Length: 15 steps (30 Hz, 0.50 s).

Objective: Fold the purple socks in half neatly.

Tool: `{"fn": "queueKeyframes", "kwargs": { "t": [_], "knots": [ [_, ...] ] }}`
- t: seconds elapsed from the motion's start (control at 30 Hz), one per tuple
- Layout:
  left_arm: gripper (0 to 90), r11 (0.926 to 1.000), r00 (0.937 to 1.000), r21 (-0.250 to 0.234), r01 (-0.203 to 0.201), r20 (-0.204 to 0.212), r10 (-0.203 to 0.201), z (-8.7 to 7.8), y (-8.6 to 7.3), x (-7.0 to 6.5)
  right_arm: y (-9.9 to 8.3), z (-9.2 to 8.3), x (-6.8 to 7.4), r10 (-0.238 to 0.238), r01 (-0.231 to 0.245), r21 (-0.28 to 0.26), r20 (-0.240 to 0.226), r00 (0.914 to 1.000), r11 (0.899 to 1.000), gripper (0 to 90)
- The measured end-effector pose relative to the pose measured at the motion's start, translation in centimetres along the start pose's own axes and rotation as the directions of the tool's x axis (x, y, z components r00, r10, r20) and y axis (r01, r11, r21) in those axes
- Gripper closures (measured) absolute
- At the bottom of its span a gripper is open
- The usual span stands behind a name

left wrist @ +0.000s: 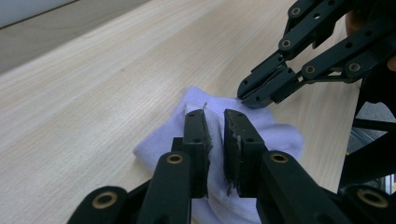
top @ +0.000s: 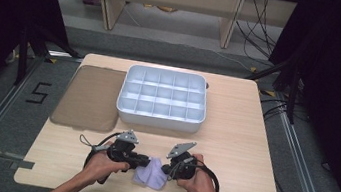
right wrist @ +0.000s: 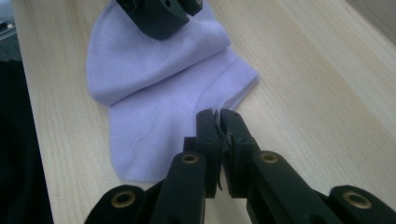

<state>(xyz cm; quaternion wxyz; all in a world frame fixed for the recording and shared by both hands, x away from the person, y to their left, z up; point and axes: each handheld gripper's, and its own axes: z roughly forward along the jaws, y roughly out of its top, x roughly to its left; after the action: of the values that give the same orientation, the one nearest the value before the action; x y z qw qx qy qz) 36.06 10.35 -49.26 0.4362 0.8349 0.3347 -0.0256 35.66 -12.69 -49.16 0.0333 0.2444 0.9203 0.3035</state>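
So, nearest the front edge of the wooden table [top: 231,150], both forearms come in from the bottom of the high view and angle toward each other, each hand wrapped around a gripper body, with the jaws pointing inward at a small lilac sock [top: 151,173] lying flat between them.

Left gripper [top: 141,161]: the hand holds it low and roughly level, tilted slightly to the person's right. In the left gripper view its jaws stand with a narrow gap, and a ridge of sock fabric sits bunched up between the fingers [left wrist: 196,140]. Whether the pads really press on the cloth, I can't tell for sure.

Right gripper [top: 166,169]: the wrist is bent inward, so the tool aims left across the table. In the right gripper view the jaws are nearly together, only a sliver between them, with the tips at the sock's edge. From the left gripper view the tips look pinched on the top fold of the fabric.

Farther back, near the middle of the table, sits a white compartment tray [top: 160,117] divided into a grid of cells. Just beside it on the left lies a flat translucent brown lid [top: 88,97], partly overhanging the table's edge.
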Motion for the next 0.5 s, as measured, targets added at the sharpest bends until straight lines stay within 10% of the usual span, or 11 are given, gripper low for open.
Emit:
{"fn": "queueKeyframes", "kwargs": {
  "t": [0.5],
  "knots": [
    [58.1,0.9981,0.9971,-0.062,-0.001,0.076,0.006,-0.9,1.0,-0.9,-0.2,-0.5,-0.5,0.022,-0.022,-0.024,-0.012,0.9997,0.999,85.8]
  ]
}}
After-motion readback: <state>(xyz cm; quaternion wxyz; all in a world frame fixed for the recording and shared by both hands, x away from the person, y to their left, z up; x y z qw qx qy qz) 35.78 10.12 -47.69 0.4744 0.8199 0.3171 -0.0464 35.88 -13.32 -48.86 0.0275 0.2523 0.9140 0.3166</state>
